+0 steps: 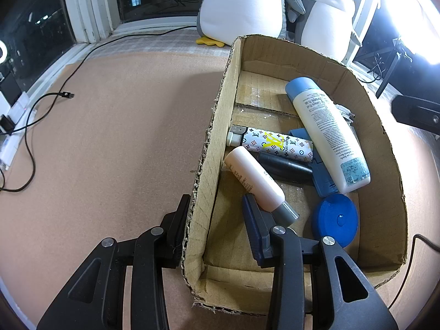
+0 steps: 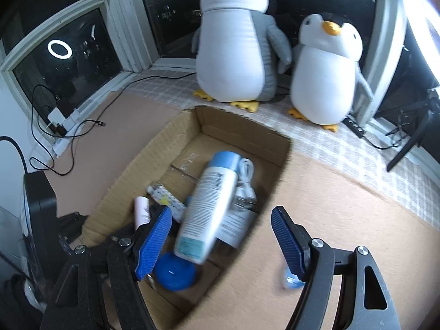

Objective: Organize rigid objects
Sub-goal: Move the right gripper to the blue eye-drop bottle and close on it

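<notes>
A cardboard box (image 1: 209, 165) lies on the tan surface. It holds a tall white bottle with a blue cap (image 1: 327, 134), a small white bottle with a grey cap (image 1: 255, 178), a patterned white tube (image 1: 277, 144), a dark tube (image 1: 283, 166), a blue flat item (image 1: 321, 173) and a round blue lid (image 1: 335, 220). My left gripper (image 1: 217, 209) is open and straddles the box's left wall, one finger outside, one inside. My right gripper (image 2: 221, 220) is open and empty above the box (image 2: 275, 176), over the tall bottle (image 2: 209, 203). A white cable (image 2: 244, 178) lies beside that bottle.
Two plush penguins (image 2: 236, 46) stand on the sill behind the box. Black cables (image 1: 41, 104) and a power strip (image 2: 63, 134) lie at the left. A small blue and white object (image 2: 288, 277) lies on the surface right of the box. A dark stand (image 1: 415, 110) is at the right.
</notes>
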Action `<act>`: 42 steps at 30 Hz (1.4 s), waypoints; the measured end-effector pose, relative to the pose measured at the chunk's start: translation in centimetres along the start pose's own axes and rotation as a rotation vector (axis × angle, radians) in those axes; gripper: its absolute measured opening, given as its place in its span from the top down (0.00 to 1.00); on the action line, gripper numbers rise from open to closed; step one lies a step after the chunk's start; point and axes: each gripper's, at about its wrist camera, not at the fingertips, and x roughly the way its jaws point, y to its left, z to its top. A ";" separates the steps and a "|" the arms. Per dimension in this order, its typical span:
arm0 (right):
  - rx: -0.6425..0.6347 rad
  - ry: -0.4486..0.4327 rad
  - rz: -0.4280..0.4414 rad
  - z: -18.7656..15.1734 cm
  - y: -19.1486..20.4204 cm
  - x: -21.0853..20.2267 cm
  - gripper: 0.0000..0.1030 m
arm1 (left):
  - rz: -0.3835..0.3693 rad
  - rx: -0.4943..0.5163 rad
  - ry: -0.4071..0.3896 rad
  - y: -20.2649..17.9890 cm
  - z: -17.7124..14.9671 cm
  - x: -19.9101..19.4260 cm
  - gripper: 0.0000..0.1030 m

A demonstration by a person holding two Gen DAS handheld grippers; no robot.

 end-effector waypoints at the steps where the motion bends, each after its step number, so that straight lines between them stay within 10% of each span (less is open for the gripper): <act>1: 0.004 0.001 -0.009 -0.2 -0.5 -0.3 0.31 | 0.000 0.000 0.000 0.0 0.0 0.0 0.63; 15: 0.061 0.003 -0.084 -3.1 -7.4 -2.3 0.31 | 0.001 0.001 0.000 0.0 0.0 0.0 0.63; 42: -0.018 0.169 -0.129 -6.9 -7.6 4.0 0.31 | 0.002 0.003 -0.001 0.2 0.2 0.0 0.63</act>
